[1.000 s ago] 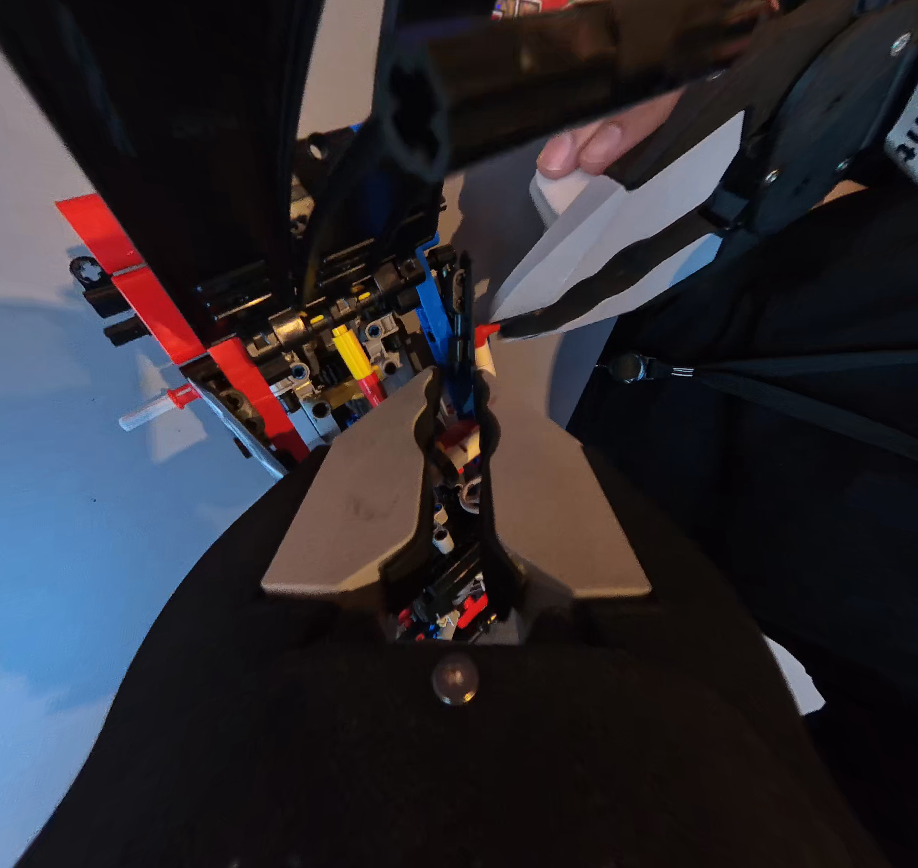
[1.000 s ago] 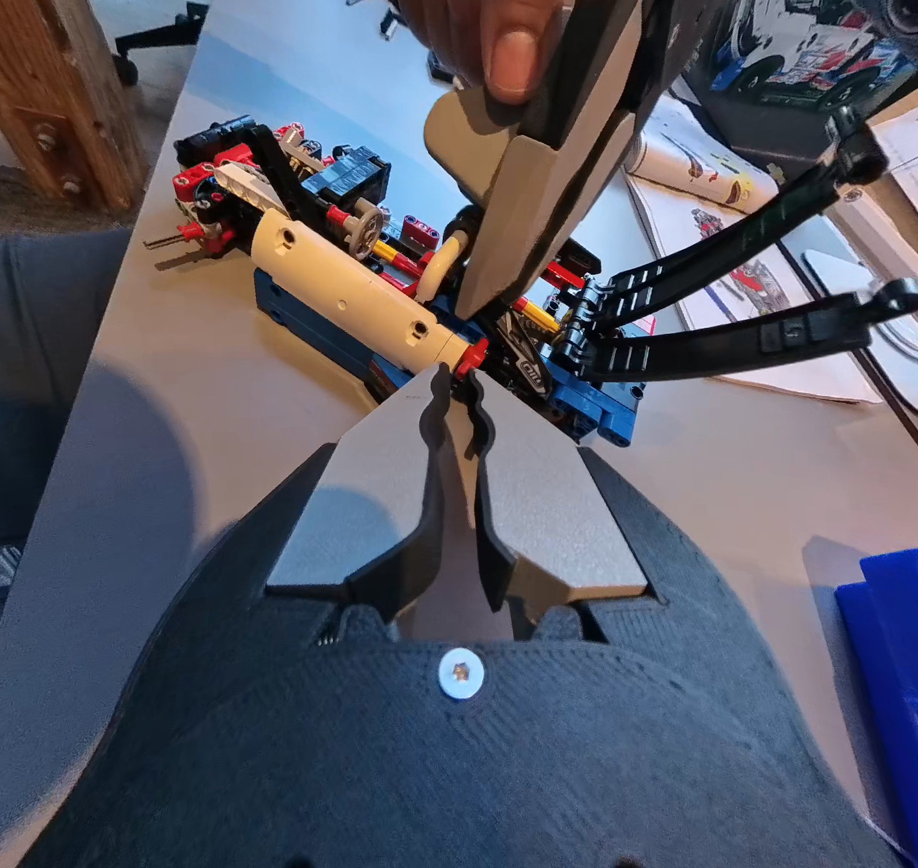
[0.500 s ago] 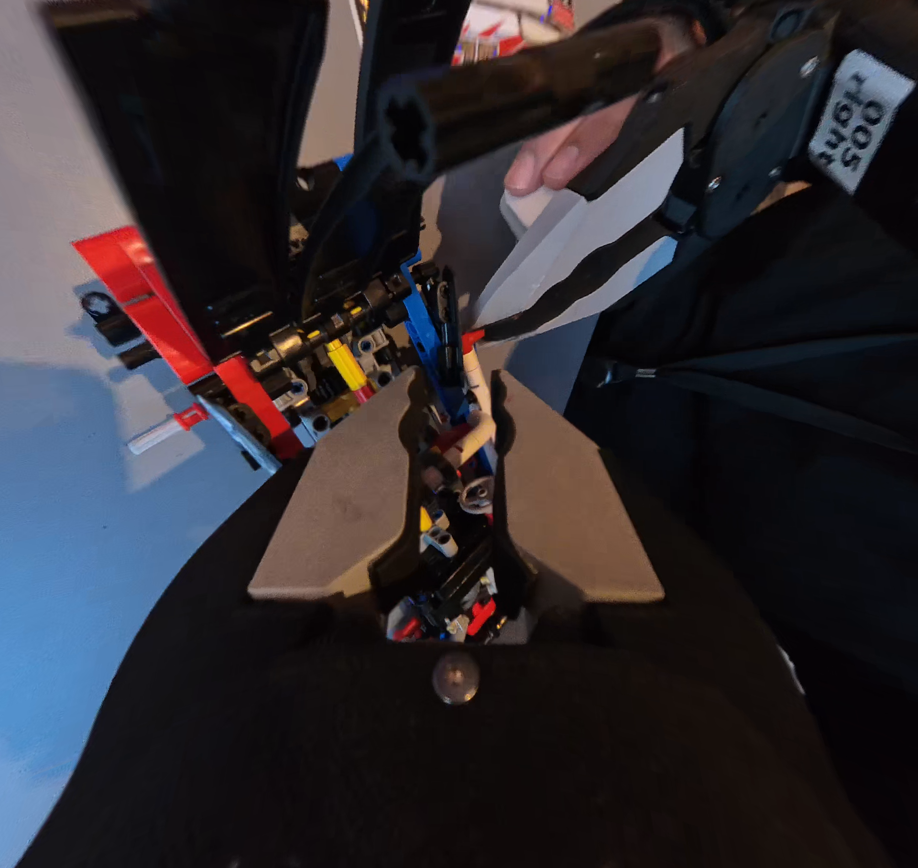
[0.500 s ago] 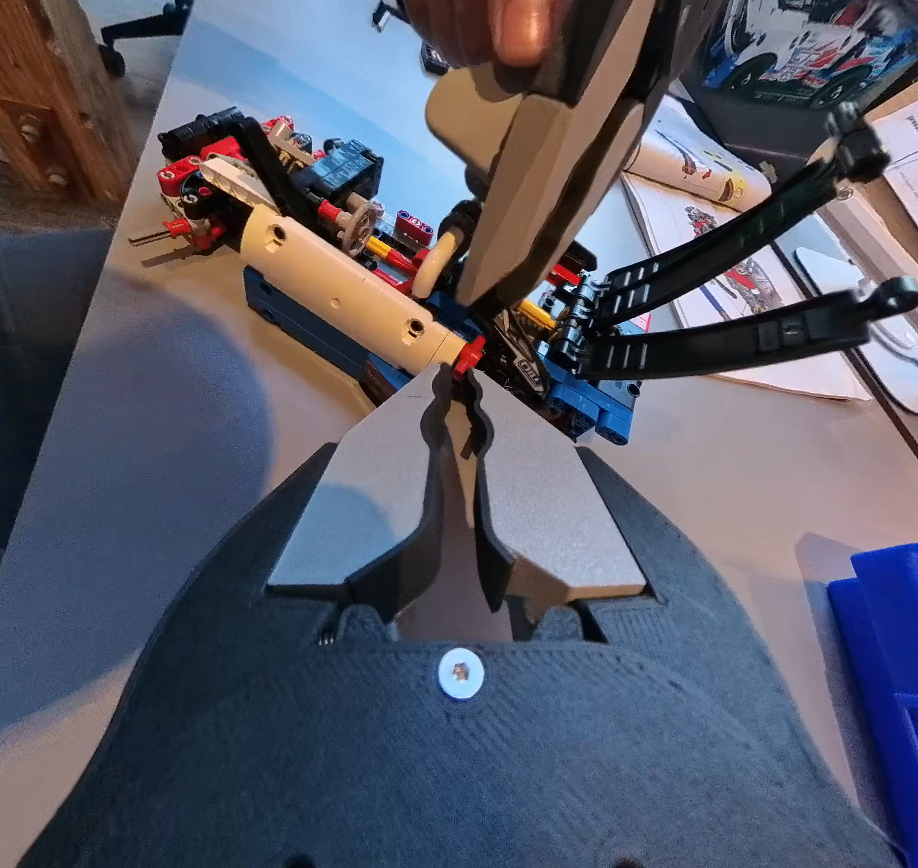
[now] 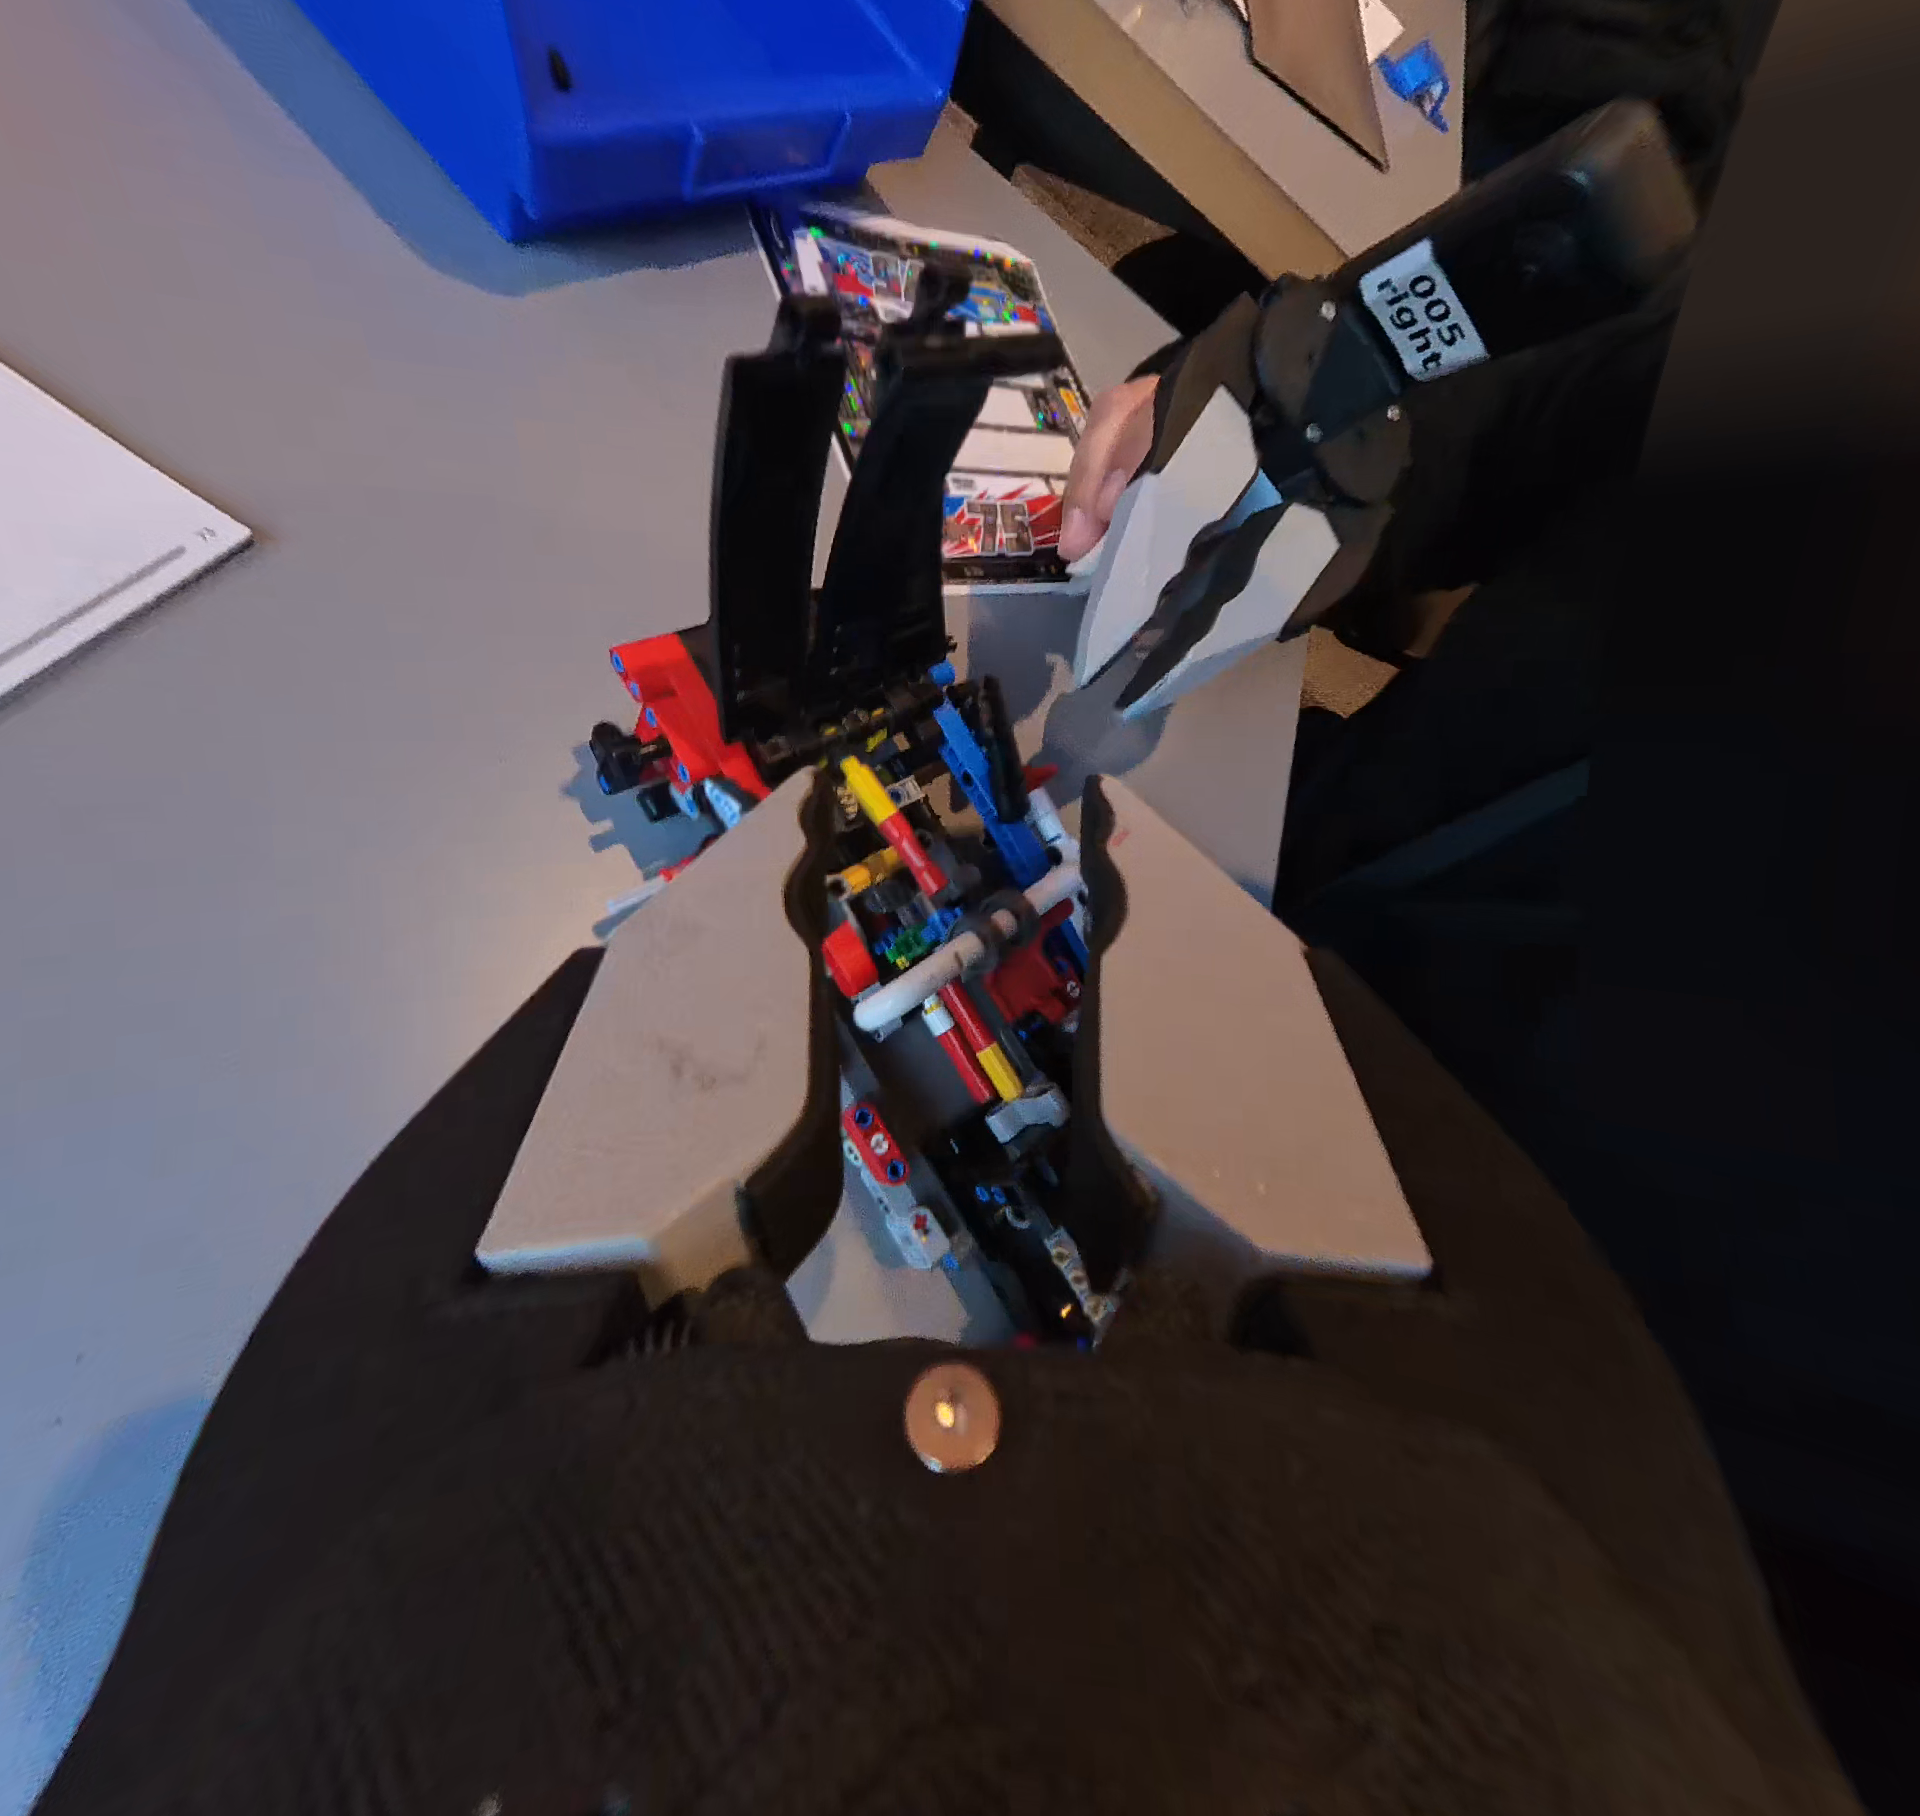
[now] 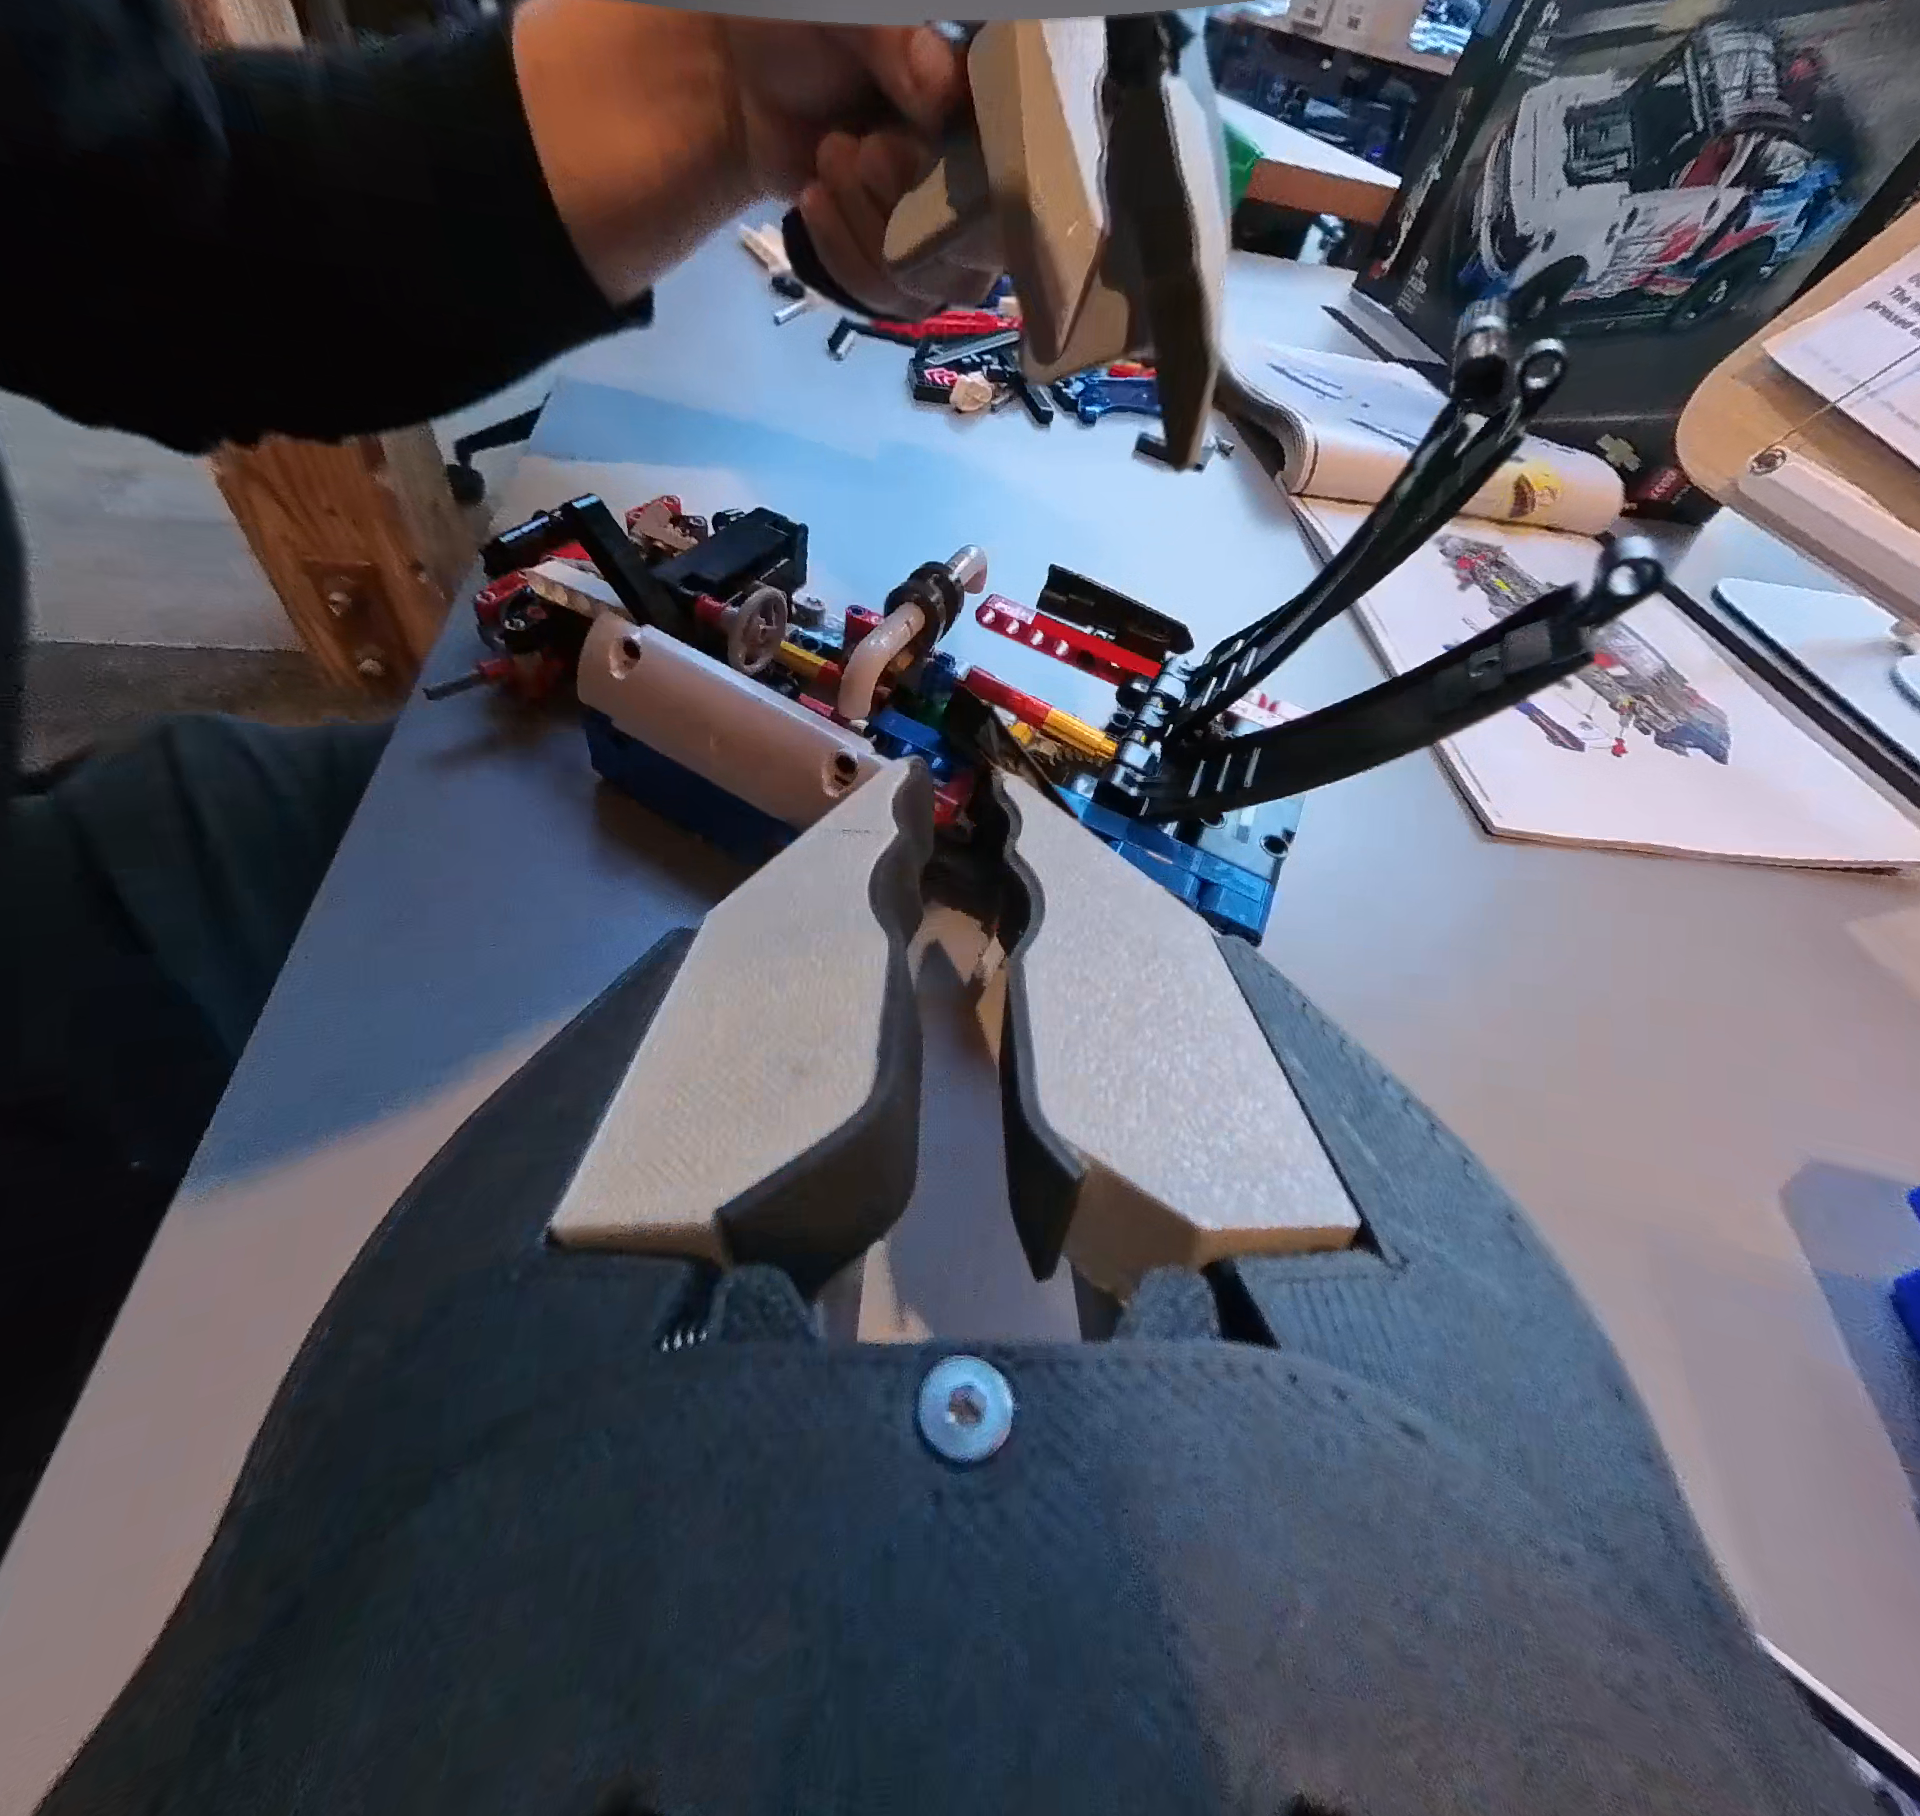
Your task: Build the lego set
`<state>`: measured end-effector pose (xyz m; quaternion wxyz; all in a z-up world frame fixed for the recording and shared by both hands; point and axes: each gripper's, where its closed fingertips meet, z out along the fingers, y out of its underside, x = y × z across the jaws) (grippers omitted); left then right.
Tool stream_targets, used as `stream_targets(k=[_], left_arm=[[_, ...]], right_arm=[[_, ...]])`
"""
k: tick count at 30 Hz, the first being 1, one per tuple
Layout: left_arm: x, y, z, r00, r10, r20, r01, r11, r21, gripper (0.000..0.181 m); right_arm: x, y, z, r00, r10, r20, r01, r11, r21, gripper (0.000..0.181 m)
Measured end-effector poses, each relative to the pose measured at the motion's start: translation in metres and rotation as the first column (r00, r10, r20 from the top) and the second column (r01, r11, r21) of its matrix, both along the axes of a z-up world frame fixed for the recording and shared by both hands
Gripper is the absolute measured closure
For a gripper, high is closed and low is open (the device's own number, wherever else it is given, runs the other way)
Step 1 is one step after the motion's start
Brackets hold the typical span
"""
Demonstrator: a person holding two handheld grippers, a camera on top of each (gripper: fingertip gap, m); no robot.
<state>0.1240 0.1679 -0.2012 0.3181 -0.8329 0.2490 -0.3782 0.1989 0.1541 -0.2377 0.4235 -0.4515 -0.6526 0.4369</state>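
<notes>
Two tongs are in play, and neither carries a brick. The left gripper hangs above the table with its jaws spread wide and empty, the model showing through the gap below them. The right gripper has its jaws drawn almost together; no piece shows between them, and its tips sit low, just beside the near flank of the lego model. The model lies lengthwise on the grey table, near the edge where the person sits. It looks like a bare vehicle chassis: a blue base, a long cream cylinder along one side, red and yellow axles, small gears and grey connectors packed down the middle, and a red beam on the far side. Two long black curved panels rise tilted from one end. I judge the build about midway, since the frame and mechanism are assembled but no wheels or outer shell appear. A scatter of loose parts lies farther back, unused. An open instruction booklet lies beside the model, the set's box stands behind it, and a blue bin sits well apart.
</notes>
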Motion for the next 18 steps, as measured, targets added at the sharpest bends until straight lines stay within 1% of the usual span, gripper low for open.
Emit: stream_targets(k=[5,11,18], left_arm=[[-0.008,-0.004,-0.017,1.0,-0.011,0.026,0.011,1.0,-0.01,0.137],[-0.008,-0.004,-0.018,0.997,-0.022,0.078,0.021,1.0,0.009,0.138],[-0.001,-0.005,-0.028,0.997,-0.038,0.068,0.039,0.999,-0.02,0.138]], right_arm=[[-0.003,0.002,-0.001,1.0,0.002,0.008,-0.002,1.0,0.0,0.176],[-0.004,0.003,-0.001,1.0,0.001,0.009,-0.001,1.0,-0.003,0.178],[-0.004,0.001,-0.003,1.0,0.008,0.021,-0.008,1.0,0.004,0.178]])
